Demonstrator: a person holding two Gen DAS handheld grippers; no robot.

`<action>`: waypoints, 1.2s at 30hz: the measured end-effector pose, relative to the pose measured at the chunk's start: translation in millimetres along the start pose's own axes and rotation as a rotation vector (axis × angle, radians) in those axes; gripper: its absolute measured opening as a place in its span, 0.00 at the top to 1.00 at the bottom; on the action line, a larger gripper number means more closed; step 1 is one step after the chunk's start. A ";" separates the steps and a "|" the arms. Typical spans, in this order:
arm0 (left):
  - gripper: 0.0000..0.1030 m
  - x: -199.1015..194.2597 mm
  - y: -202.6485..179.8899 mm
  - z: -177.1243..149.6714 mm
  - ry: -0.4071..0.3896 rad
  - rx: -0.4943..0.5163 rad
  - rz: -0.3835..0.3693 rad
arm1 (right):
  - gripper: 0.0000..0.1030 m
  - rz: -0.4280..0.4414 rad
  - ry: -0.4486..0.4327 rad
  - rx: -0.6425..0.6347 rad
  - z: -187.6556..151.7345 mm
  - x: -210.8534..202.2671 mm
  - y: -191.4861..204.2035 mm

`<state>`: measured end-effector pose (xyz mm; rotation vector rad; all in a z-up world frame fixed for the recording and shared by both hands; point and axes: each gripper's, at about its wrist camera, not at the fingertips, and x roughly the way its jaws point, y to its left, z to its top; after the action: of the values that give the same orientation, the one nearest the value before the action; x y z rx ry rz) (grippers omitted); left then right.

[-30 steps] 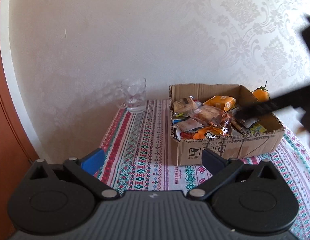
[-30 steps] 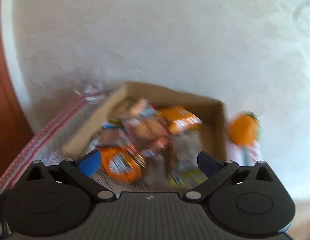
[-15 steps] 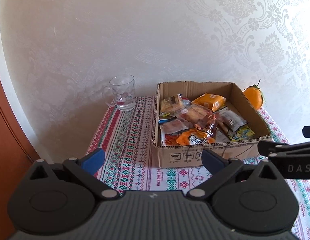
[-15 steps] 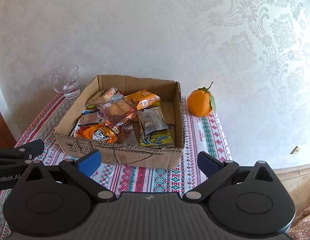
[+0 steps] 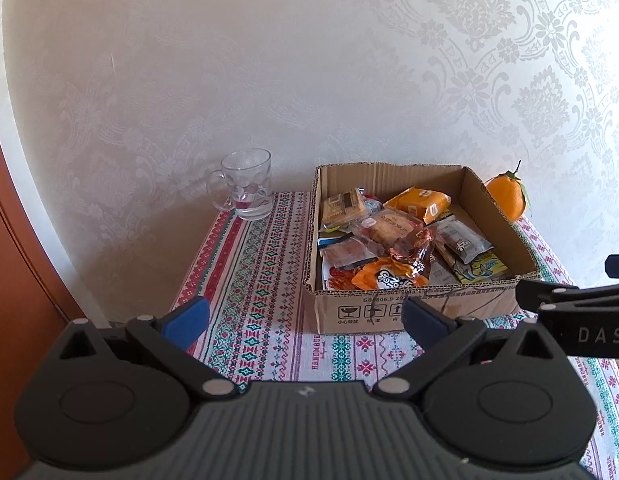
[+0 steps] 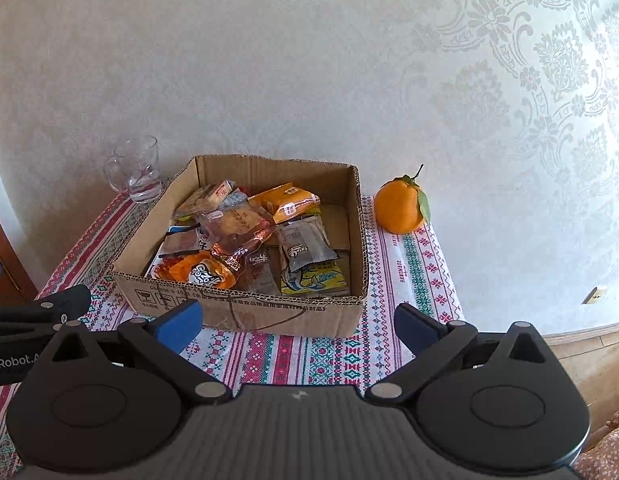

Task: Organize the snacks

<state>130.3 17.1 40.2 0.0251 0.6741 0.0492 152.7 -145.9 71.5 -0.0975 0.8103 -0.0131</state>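
Both hand-held grippers have pulled back from the cardboard box and now hang side by side in front of its near wall. A second ago the right hand-held gripper was low over the snacks, its view smeared by motion; now its view is sharp and takes in the whole box ahead of its fingers. Its jaws stand wide apart with nothing between them. The left hand-held gripper is likewise spread open and empty, with the box ahead and slightly to its right.

The snacks lie in a loose heap inside the box: an orange packet toward the far wall, a grey packet and a yellow one nearer the right hand-held gripper, and a round orange bag just behind the near wall. None has left the box, and the far right part of the box floor shows bare cardboard.

A glass mug stands on the tabletop beyond and left of the left hand-held gripper, apart from the box. An orange fruit sits beyond and right of the right hand-held gripper, just outside the box's right wall.

With both hand-held grippers withdrawn and empty, this looks like a pause between picks, or possibly the end of the sorting; which one the pictures cannot settle.
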 end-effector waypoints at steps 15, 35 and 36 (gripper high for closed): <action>0.01 -0.8 0.3 -0.1 0.008 -0.005 -0.005 | 0.00 -0.002 0.000 0.000 -0.1 -0.1 -0.7; 0.01 -2.2 -0.4 -0.8 0.010 -0.007 -0.008 | 0.00 -0.004 0.000 0.002 0.0 -1.1 -0.7; 0.01 -2.4 -0.5 -0.7 0.010 -0.007 -0.008 | 0.00 -0.005 0.000 0.002 0.2 -1.3 -0.9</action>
<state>128.0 16.5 41.1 0.0158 0.6845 0.0443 152.0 -146.7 72.6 -0.0981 0.8096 -0.0188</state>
